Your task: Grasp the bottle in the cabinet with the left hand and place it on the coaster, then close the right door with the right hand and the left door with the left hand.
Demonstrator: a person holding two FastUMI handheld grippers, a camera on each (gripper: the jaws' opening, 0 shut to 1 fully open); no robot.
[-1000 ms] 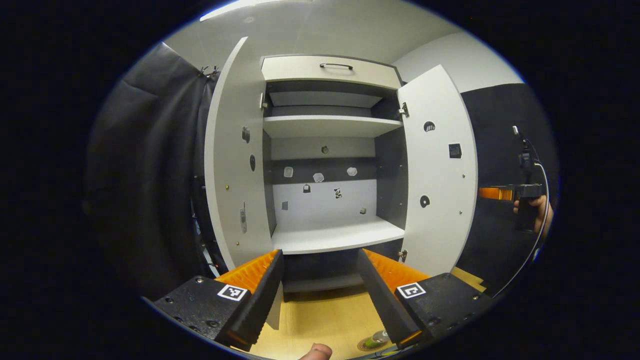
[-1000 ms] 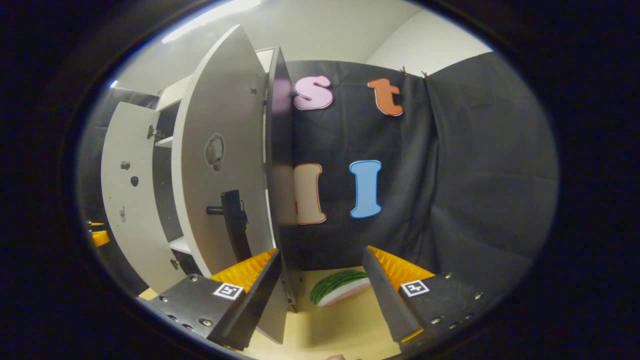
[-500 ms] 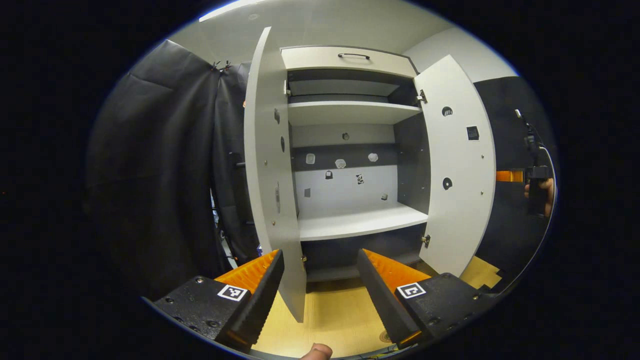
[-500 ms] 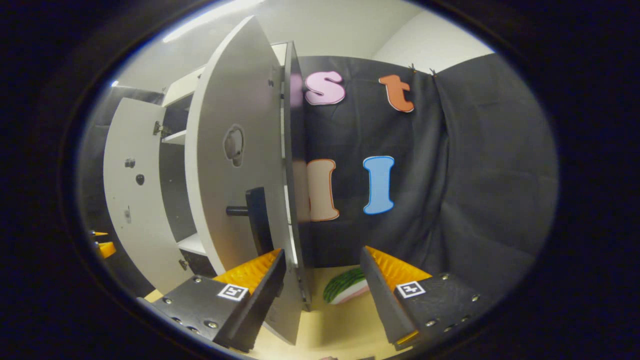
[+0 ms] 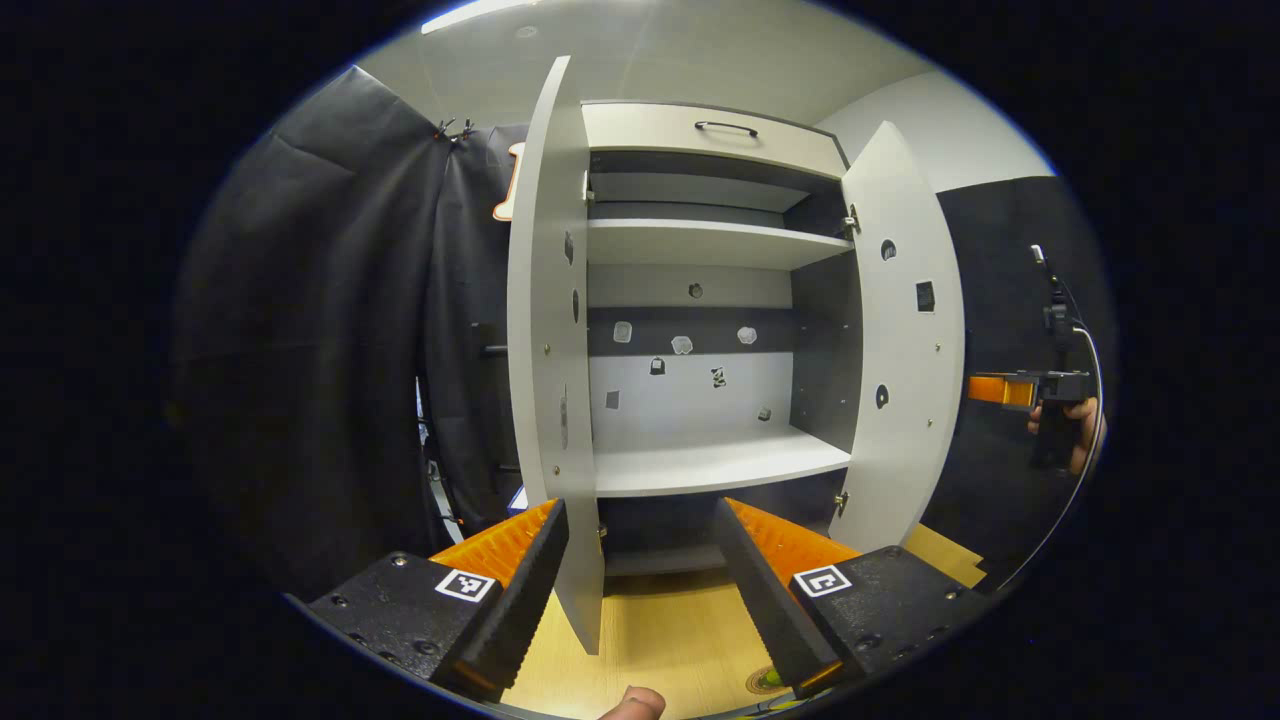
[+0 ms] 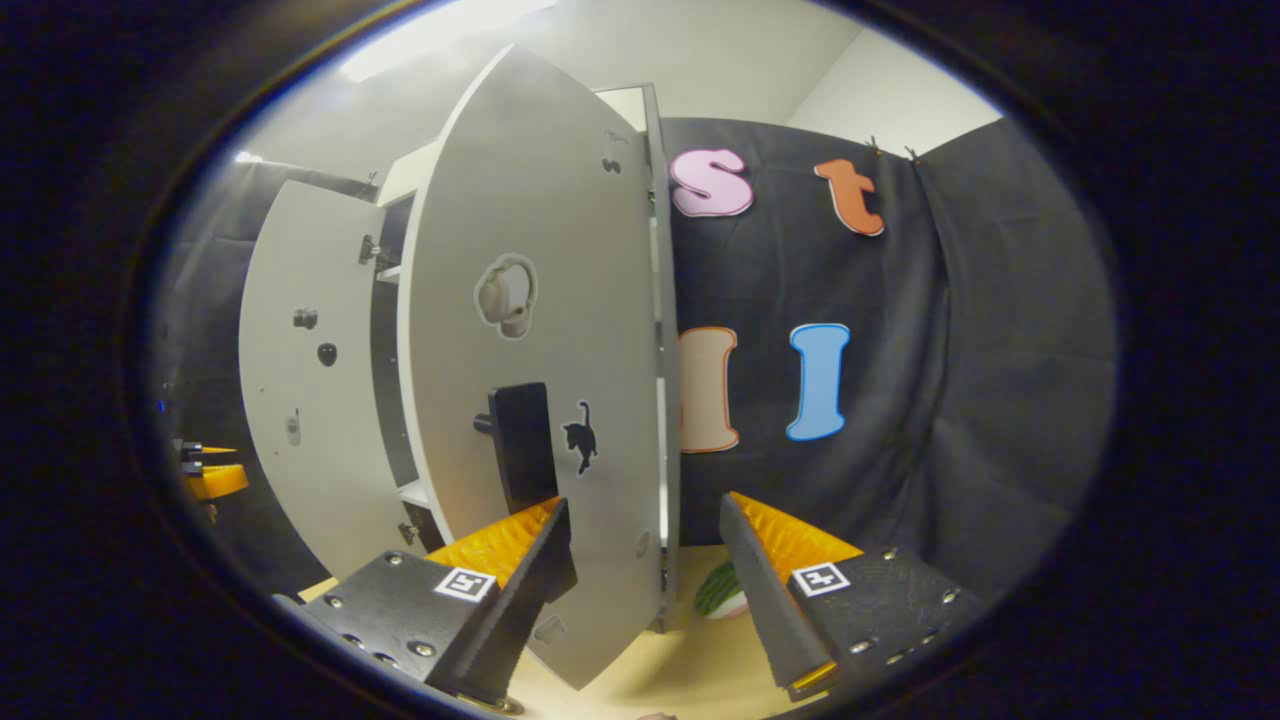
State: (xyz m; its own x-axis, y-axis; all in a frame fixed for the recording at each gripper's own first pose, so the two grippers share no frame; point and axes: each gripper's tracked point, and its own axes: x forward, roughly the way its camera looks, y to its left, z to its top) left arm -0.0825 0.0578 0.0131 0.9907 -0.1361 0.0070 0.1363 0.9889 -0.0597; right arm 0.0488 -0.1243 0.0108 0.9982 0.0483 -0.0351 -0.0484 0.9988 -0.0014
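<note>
Both cabinet doors ajar, left gripper (image 5: 640, 560) jaws wide and empty facing the cabinet (image 5: 700, 300), left door (image 5: 550, 350) edge at 12 o'clock between its fingers, coaster (image 5: 765, 680) at 5 o'clock, right gripper (image 6: 645, 565) jaws wide, right door (image 6: 540, 380) just ahead.

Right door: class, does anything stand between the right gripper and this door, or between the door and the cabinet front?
Nothing visible does. In the right gripper view the right door and its handle sit directly ahead of the open right gripper. In the left gripper view the shelf behind that door is bare.
</note>
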